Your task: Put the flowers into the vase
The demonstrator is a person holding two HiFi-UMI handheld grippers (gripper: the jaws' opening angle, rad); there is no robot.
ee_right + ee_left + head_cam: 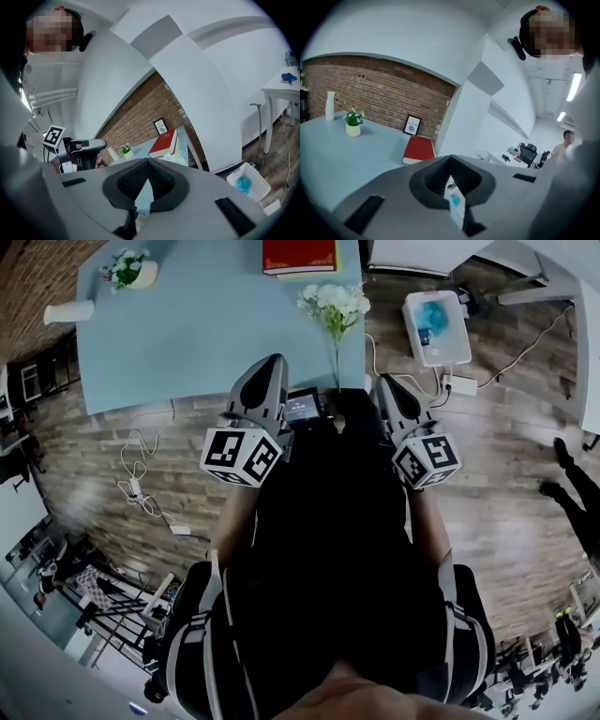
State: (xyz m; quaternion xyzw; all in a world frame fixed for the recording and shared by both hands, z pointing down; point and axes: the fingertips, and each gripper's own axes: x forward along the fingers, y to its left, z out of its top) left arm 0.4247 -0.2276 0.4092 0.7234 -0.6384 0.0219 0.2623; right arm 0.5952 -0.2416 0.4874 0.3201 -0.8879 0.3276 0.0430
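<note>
A bunch of white flowers (pixel 335 304) lies at the near right corner of the pale blue table (pixel 206 334), its stem reaching the table edge. The slim white vase (pixel 68 311) stands at the table's far left end. My left gripper (pixel 275 360) and right gripper (pixel 382 381) hover side by side at the table's near edge, both shut and holding nothing. In the left gripper view the shut gripper (pixel 450 161) faces the vase (pixel 330 106) far off to the left. In the right gripper view the flowers (pixel 174 158) lie just beyond the shut gripper (pixel 147 164).
A small potted plant (pixel 128 268) and a red book (pixel 300 256) sit on the table's far side, and a framed picture (pixel 412 125) leans on the brick wall. A white bin (pixel 436 326) and cables lie on the wood floor to the right. A person's feet (pixel 562 474) show at far right.
</note>
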